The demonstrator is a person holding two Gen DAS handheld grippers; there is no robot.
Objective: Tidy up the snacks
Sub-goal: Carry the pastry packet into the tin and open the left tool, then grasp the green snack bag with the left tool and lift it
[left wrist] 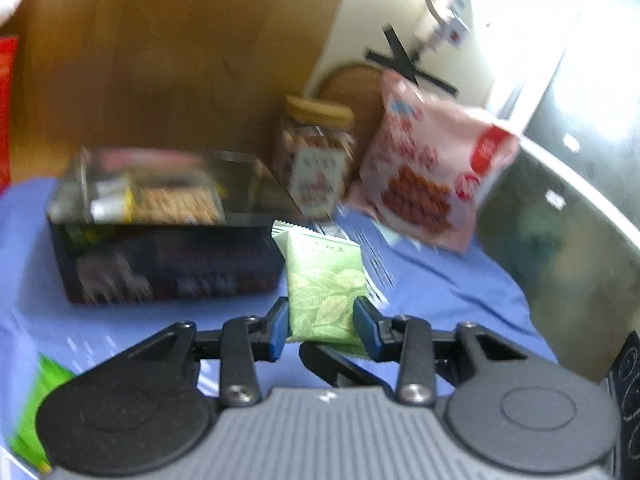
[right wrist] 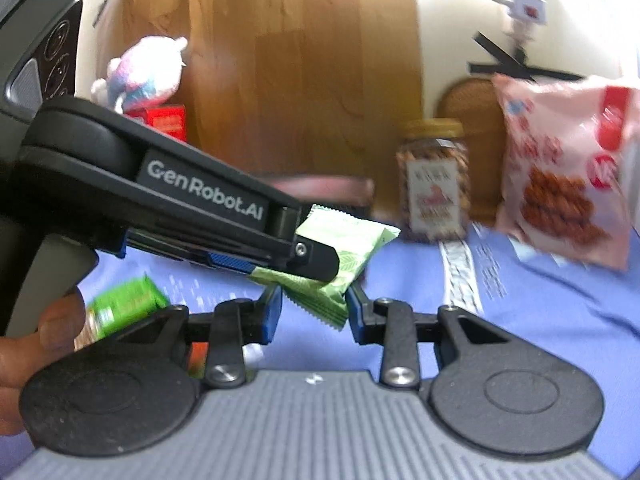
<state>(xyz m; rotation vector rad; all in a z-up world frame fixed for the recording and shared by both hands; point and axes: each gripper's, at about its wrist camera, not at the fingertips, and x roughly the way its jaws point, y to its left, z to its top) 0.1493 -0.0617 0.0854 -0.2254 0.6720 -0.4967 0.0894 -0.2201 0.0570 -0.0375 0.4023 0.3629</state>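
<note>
My left gripper [left wrist: 322, 326] is shut on a pale green leaf-print snack packet [left wrist: 326, 290] and holds it above the blue cloth, just right of a dark open tin [left wrist: 168, 264] that holds biscuits. In the right wrist view the left gripper [right wrist: 316, 260] comes in from the left with the same packet [right wrist: 348, 248]. My right gripper [right wrist: 314, 314] sits just under and behind that packet; its blue pads [right wrist: 270, 314] stand apart on either side of the packet's lower crimped edge, apparently without touching it.
A jar of snacks [left wrist: 314, 152] with a tan lid and a pink snack bag [left wrist: 428, 168] stand at the back against the wall. A bright green packet [right wrist: 120, 308] lies on the blue cloth [right wrist: 540, 300] at left. A plush toy [right wrist: 148, 72] sits on a red box [right wrist: 166, 122].
</note>
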